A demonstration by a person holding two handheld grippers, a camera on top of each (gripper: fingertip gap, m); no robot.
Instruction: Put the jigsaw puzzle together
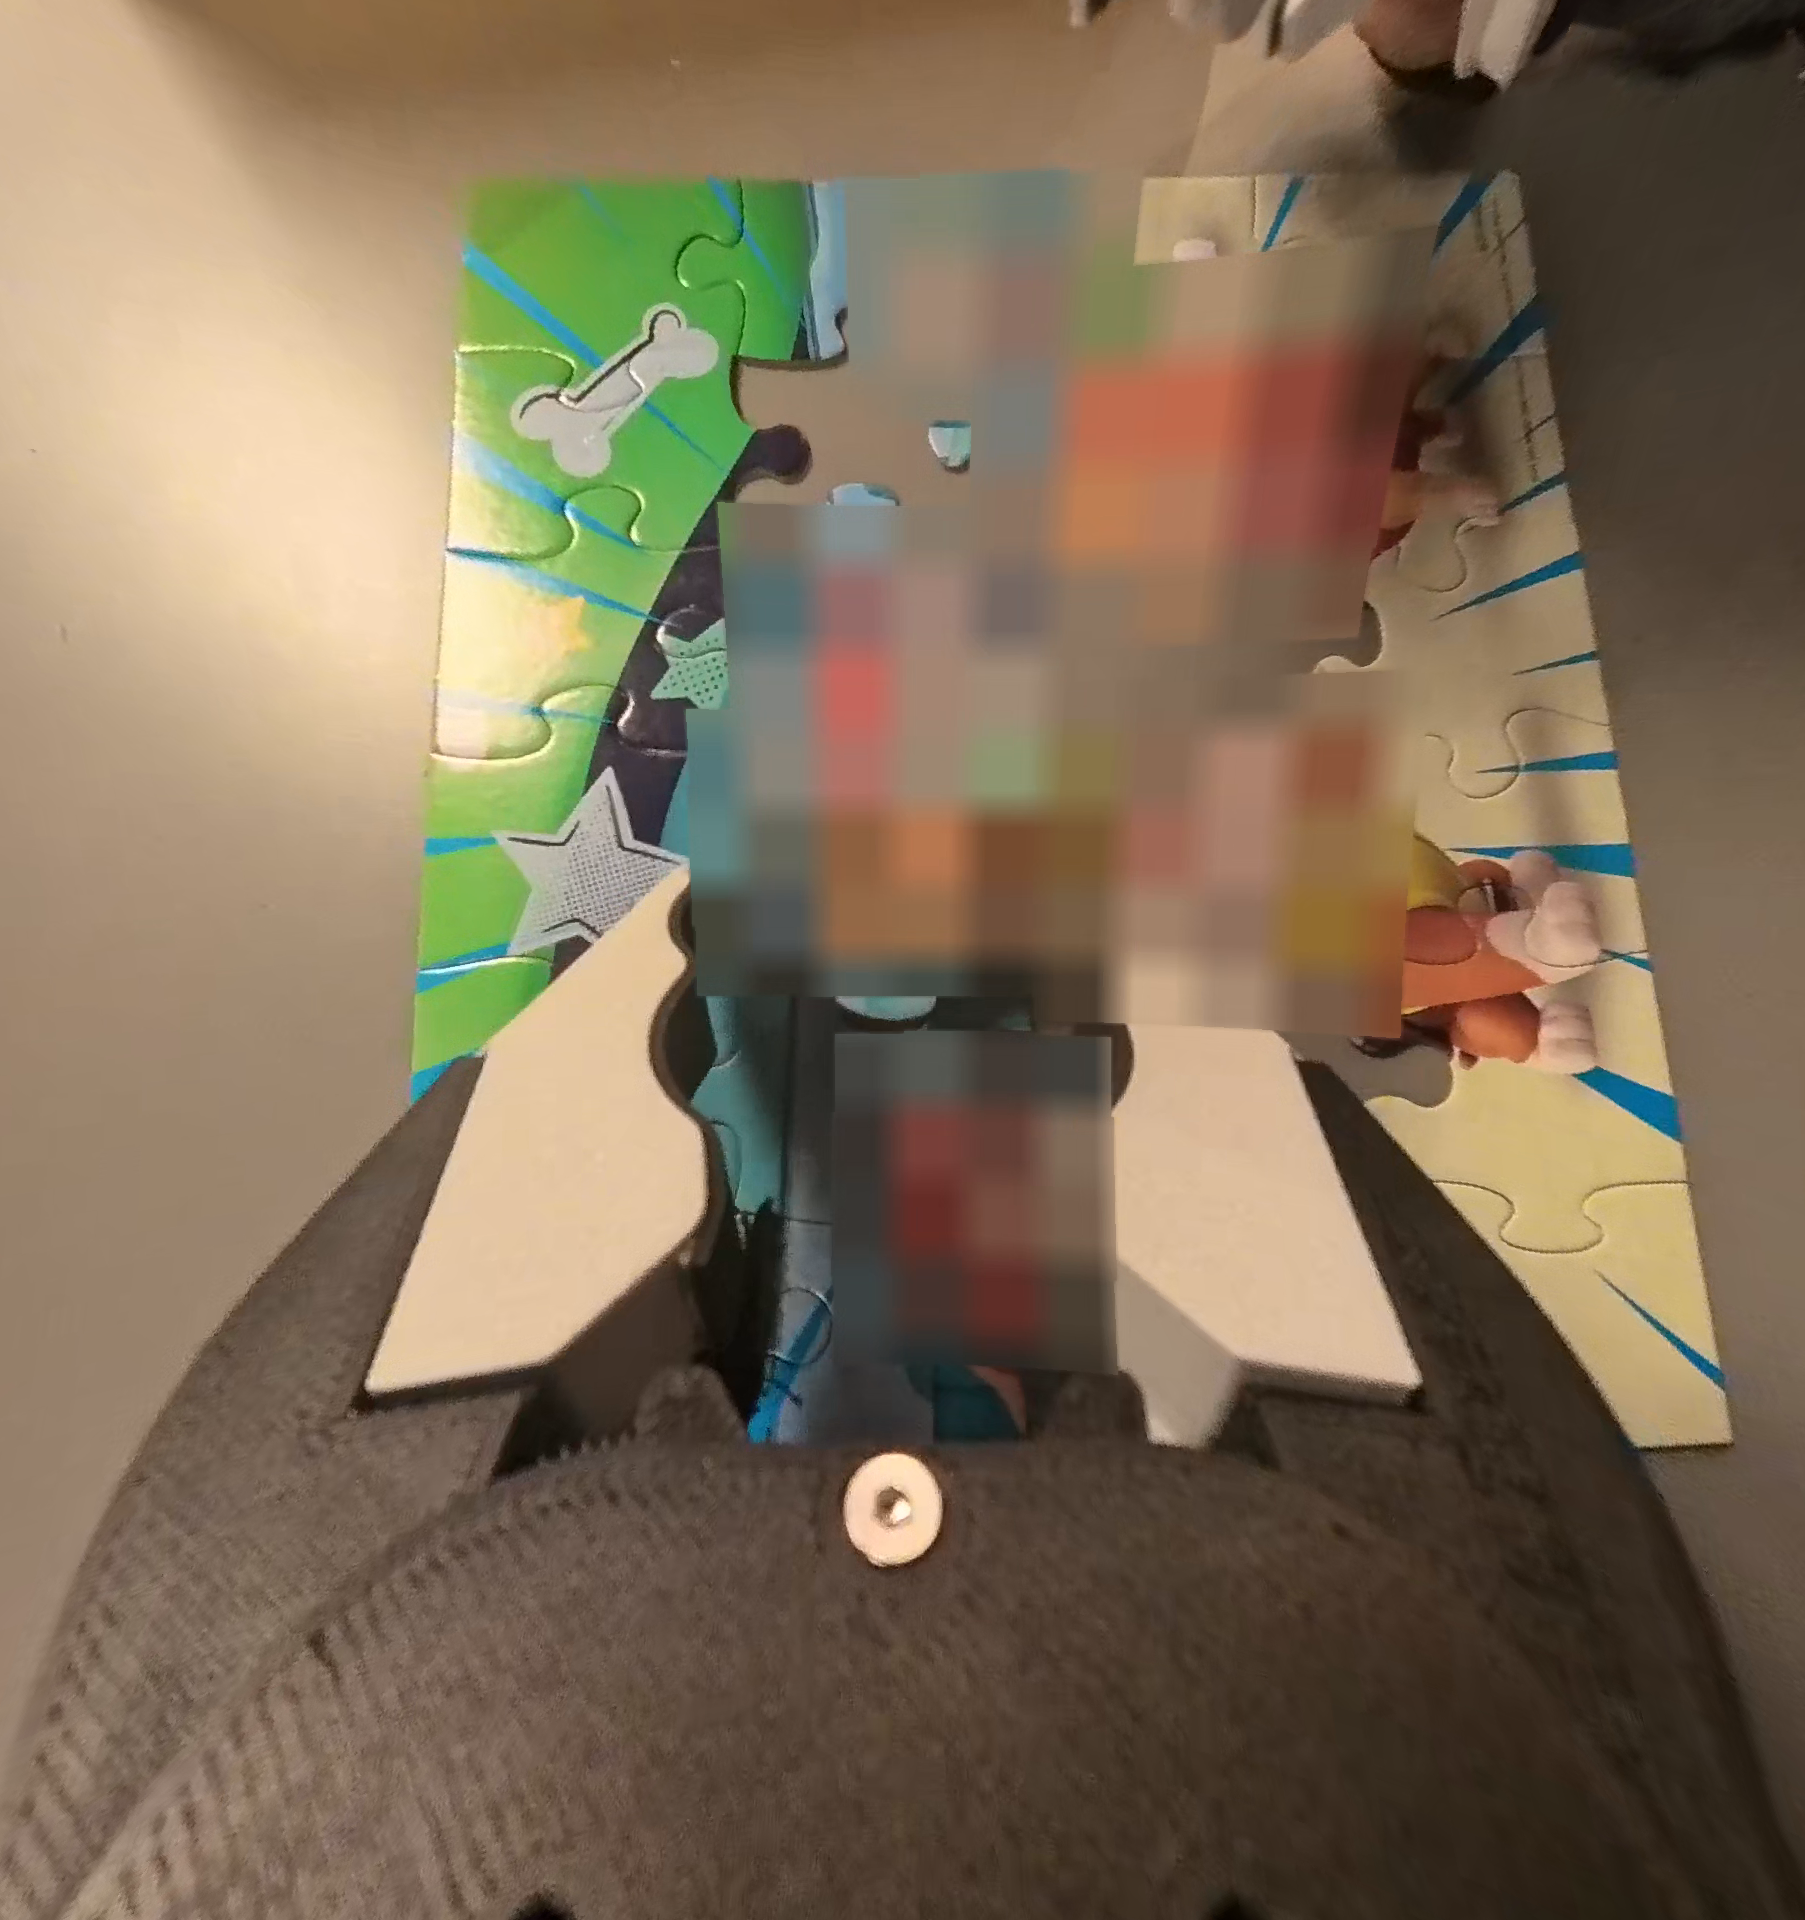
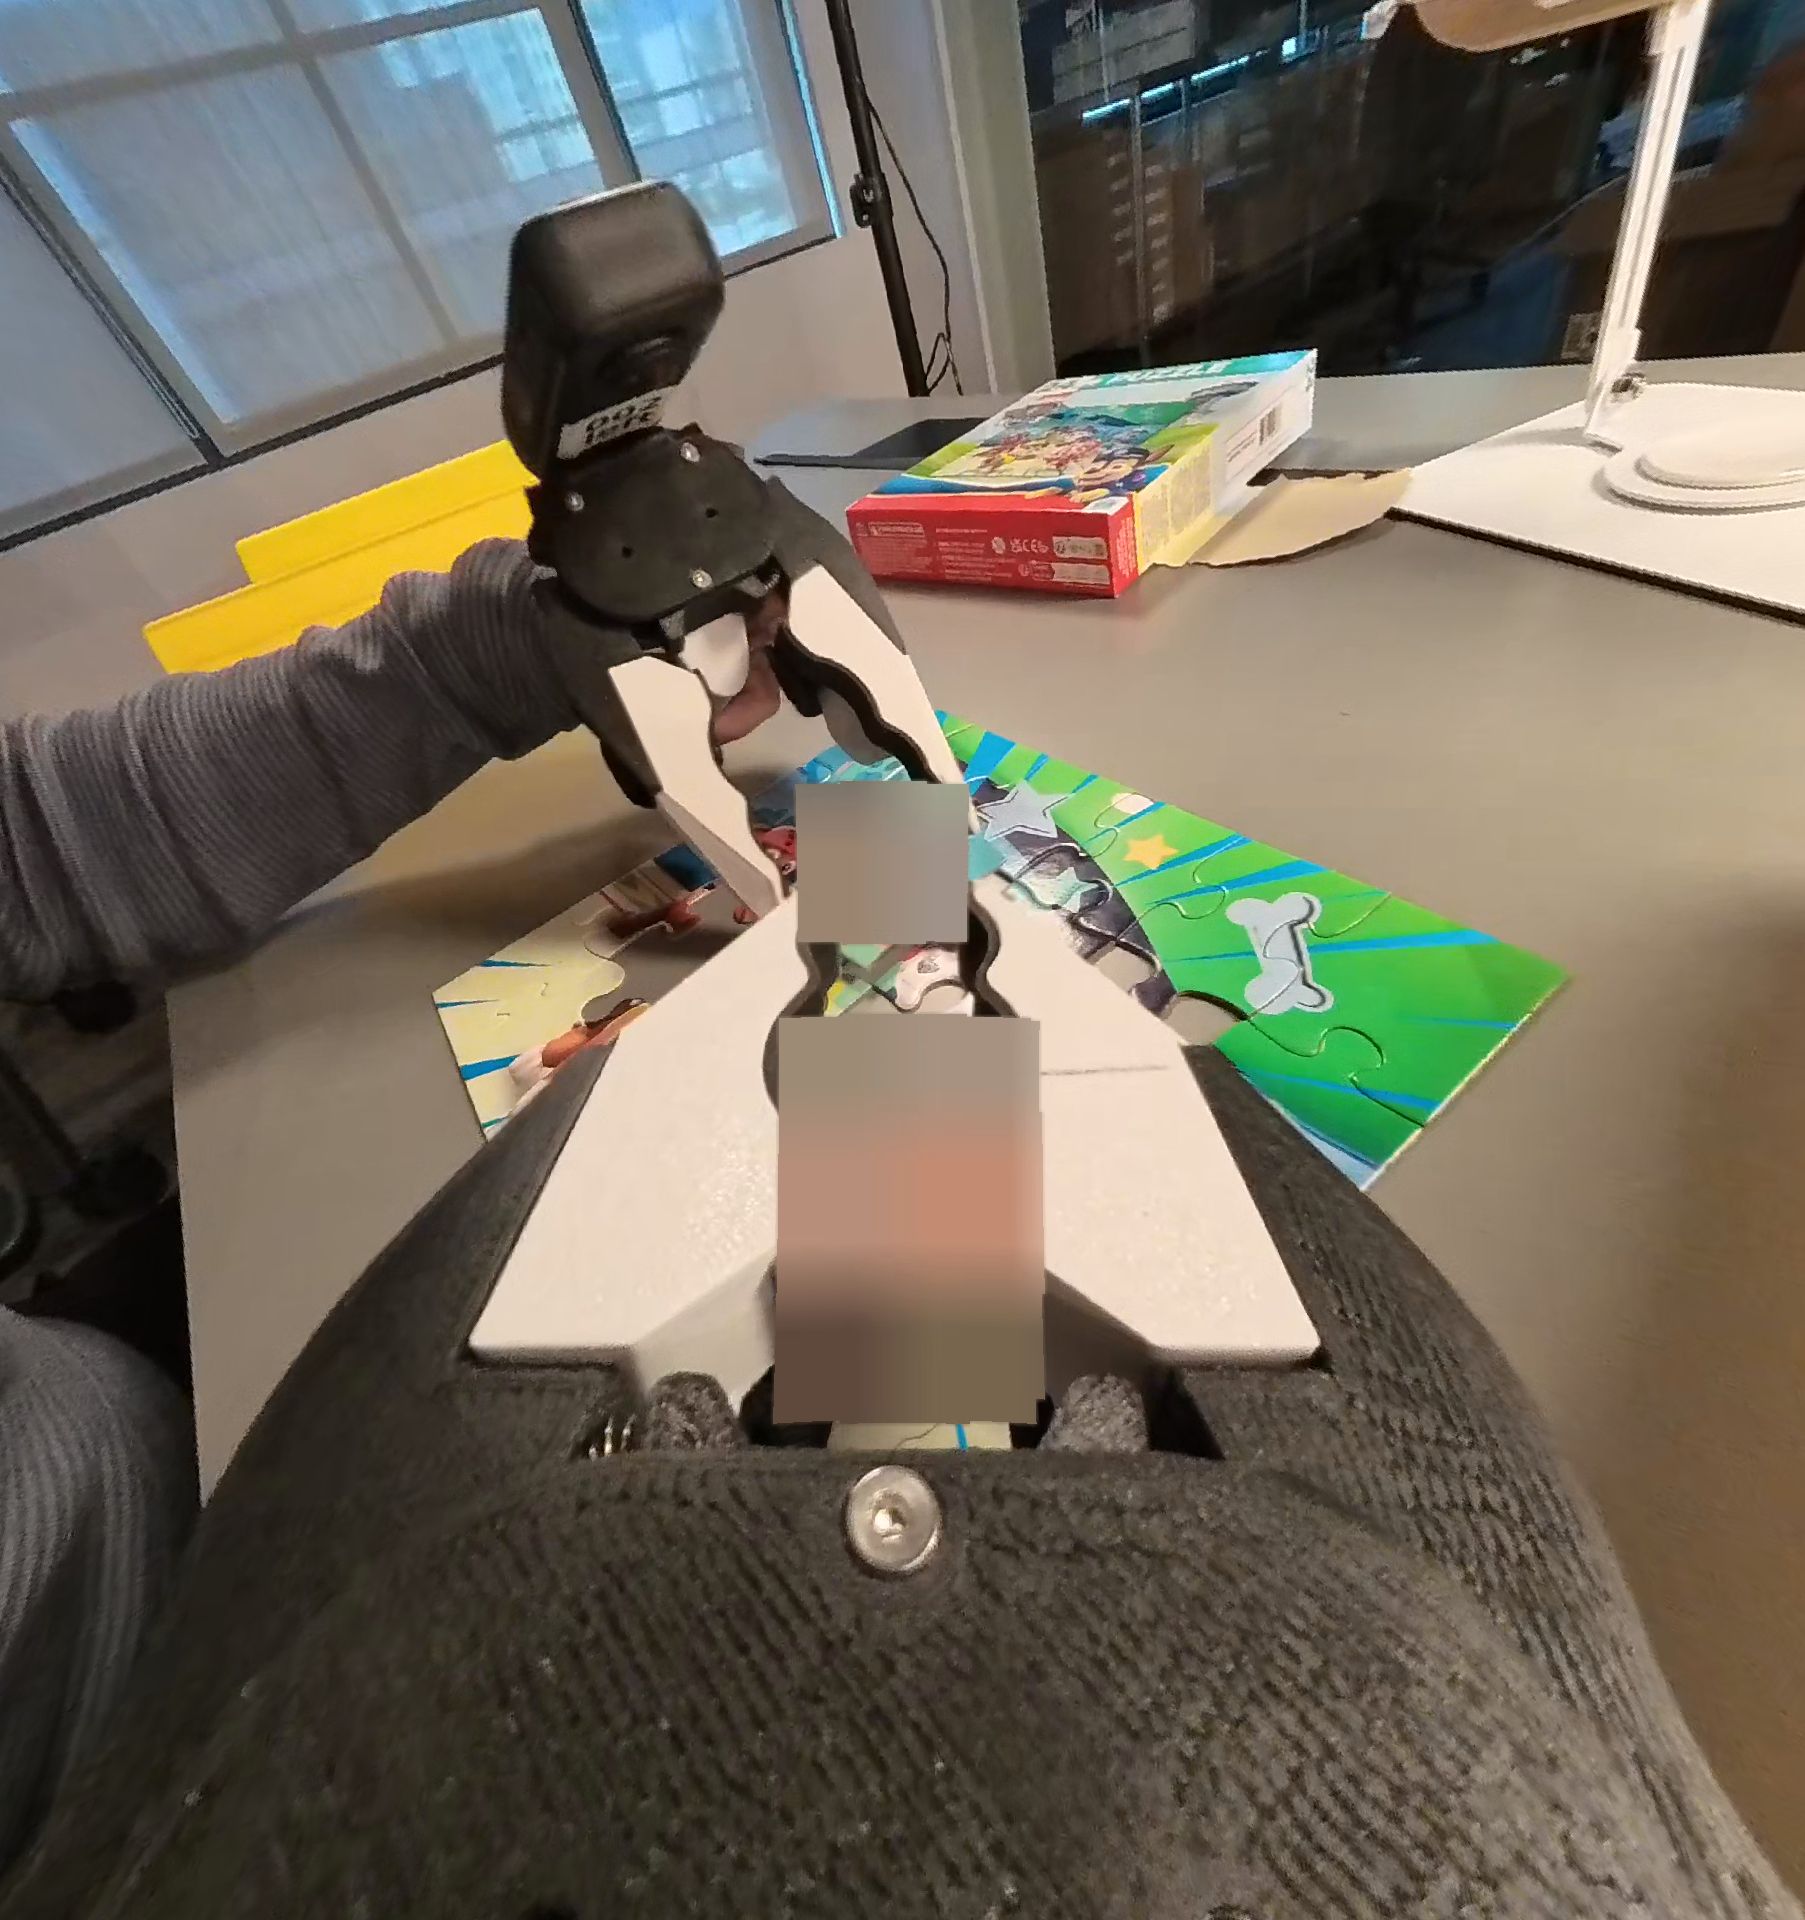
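A cartoon jigsaw puzzle (image 1: 565,343) lies flat on the grey table (image 1: 202,727), mostly assembled, with an empty slot (image 1: 856,431) near its green side. My left gripper (image 1: 981,935) hangs low over the puzzle's middle with its white fingers (image 1: 565,1122) spread wide and nothing between them. It also shows in the right wrist view (image 2: 872,862), tips down at the puzzle (image 2: 1397,1018). My right gripper (image 2: 882,904) faces it, jaws narrowed on a puzzle piece (image 2: 919,977) held above the puzzle. Blur patches hide its fingertips and most of the piece.
The puzzle box (image 2: 1085,488) lies open at the back of the table. A yellow tray (image 2: 358,582) sits at the back left, and a white lamp base (image 2: 1729,457) stands on a mat at the back right. The table's edge (image 2: 181,1143) runs along the left. A grey sleeve (image 2: 202,769) reaches in. Spacing between my two grippers at the tips: around 12 cm.
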